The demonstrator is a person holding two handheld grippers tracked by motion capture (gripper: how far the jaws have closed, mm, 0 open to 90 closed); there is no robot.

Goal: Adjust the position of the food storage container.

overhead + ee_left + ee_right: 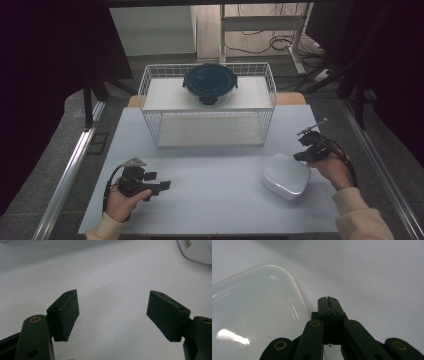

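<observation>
white containers (287,176): 1 | lidded glass bowls (210,83): 1 | wire baskets (150,85): 1 | grippers (162,185): 2

A lidded bowl (210,84) sits on the wire rack (150,107) at the counter's (210,200) far side; a box (286,175) lies near right.

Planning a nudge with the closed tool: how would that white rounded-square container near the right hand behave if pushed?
The white container looks glossy and smooth, so it would probably slide, not roll. Low and flat-bottomed, it seems unlikely to tip. The shut right tool might skid off its rounded edge.
</observation>
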